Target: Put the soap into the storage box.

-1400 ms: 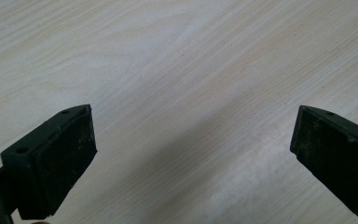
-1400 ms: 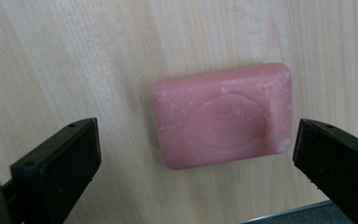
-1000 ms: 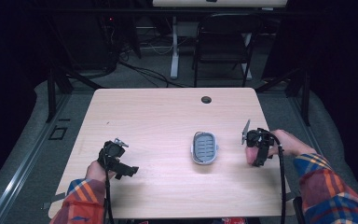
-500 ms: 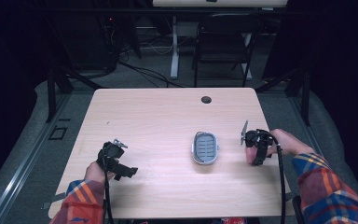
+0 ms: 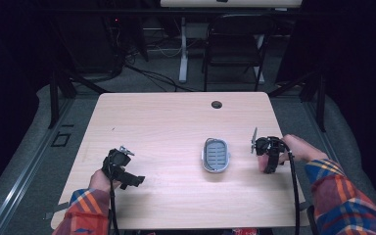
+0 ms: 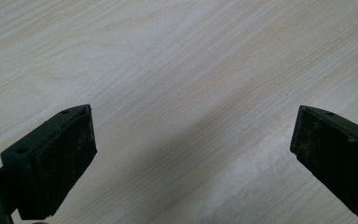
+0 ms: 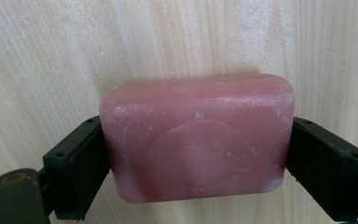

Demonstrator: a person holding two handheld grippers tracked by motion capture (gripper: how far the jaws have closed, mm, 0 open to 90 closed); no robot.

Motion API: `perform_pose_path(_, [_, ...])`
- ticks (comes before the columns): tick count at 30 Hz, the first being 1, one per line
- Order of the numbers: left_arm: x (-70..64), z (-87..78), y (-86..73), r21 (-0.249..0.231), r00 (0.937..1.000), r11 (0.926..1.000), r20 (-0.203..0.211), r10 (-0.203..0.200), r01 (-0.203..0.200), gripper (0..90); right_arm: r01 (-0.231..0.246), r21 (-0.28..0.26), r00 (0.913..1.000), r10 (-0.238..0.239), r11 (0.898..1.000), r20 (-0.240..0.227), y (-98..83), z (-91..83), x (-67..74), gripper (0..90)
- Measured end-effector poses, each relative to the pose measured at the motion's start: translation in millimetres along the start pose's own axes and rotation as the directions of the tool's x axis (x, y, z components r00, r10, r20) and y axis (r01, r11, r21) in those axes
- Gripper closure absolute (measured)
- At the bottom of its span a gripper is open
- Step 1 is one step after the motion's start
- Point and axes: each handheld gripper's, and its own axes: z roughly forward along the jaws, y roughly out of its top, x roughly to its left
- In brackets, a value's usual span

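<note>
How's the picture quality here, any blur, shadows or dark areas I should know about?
High view: the table is evenly lit, the room around it nearly black, and the soap dish is soft in detail. Right gripper view: the pink soap between the jaws is sharp and casts a thin shadow along its top edge. Left gripper view: the wood grain is clear, the black fingers slightly soft.

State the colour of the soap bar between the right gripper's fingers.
Dusty pink soap bar, clearest in the right gripper view.
</note>
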Motion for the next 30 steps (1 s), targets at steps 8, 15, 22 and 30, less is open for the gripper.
perform_pose_path(8, [-0.5, -0.1, 0.0, 0.003, 1.0000, 1.0000, 0.000, 0.002, -0.002, 0.2, 0.001, -0.007, 1.0000, -0.001, 1.000, -0.009, -0.5, 1.0, -0.8, 12.0])
perform_pose_path(15, [-0.4, 0.0, 0.0, 0.004, 1.0000, 1.0000, 0.001, 0.004, -0.004, 0.2, 0.012, -0.004, 0.9996, -0.012, 1.000, -0.024, -1.1, -0.1, -2.0, 12.6])
perform_pose_path(22, [-0.9, 0.0, 0.3, 0.006, 1.0000, 1.0000, 0.000, 0.005, -0.005, 0.2, 0.016, -0.014, 0.9998, -0.017, 1.000, -0.013, -3.3, -10.1, -0.1, 12.8])
perform_pose_path(30, [-1.1, 0.0, 0.6, 0.008, 1.0000, 1.0000, -0.001, 0.006, -0.006, 0.2, 0.026, -0.017, 0.9995, -0.026, 1.000, 0.017, -2.9, -29.3, 0.8, 12.8])
